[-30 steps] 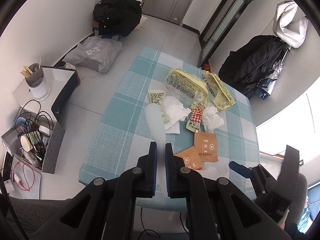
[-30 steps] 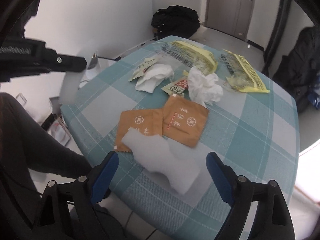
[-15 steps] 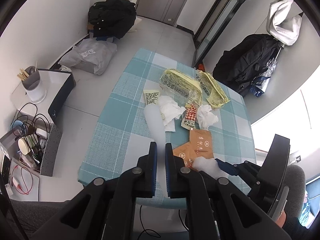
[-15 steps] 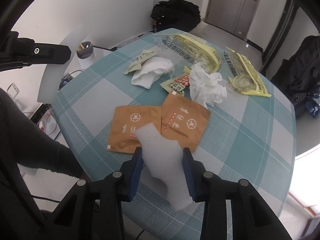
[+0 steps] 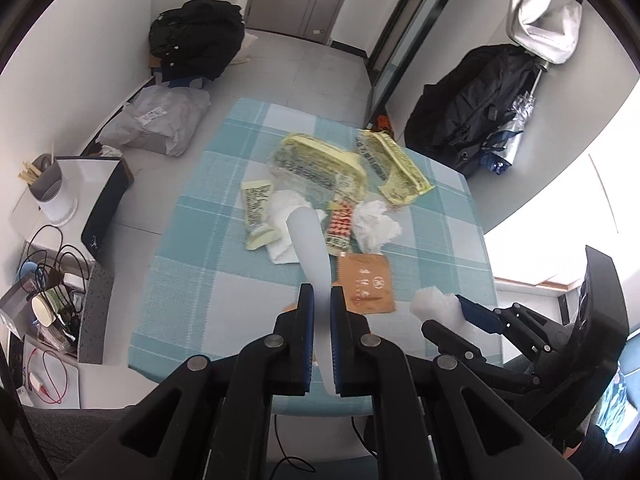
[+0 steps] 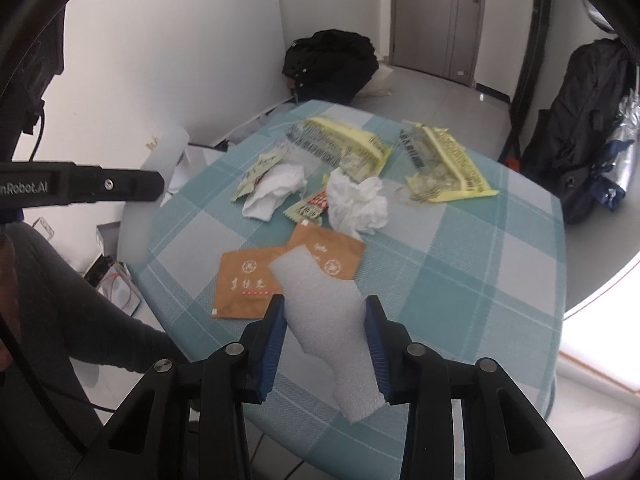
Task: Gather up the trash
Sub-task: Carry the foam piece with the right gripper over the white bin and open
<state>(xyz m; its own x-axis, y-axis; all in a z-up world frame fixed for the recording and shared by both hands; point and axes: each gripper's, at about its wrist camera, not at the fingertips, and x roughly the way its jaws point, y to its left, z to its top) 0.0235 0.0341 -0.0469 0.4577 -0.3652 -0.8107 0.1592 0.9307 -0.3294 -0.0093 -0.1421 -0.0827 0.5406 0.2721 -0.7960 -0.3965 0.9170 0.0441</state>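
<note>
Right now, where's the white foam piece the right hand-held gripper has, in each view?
Left wrist: white foam piece at lower right, poking out of the right hand-held gripper, just right of a brown sachet.
Right wrist: bottom centre, pinched between the blue pads, over the checked tablecloth's near edge.
Shared landmark: crumpled white tissue, just beyond the brown sachet.

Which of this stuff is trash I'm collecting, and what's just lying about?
Trash:
- foam sheet in the right gripper
- translucent strip in the left gripper
- brown sachets
- crumpled tissues
- yellow wrappers

Lying about:
- black backpack on the floor
- hanging black jacket
- cup of sticks
</note>
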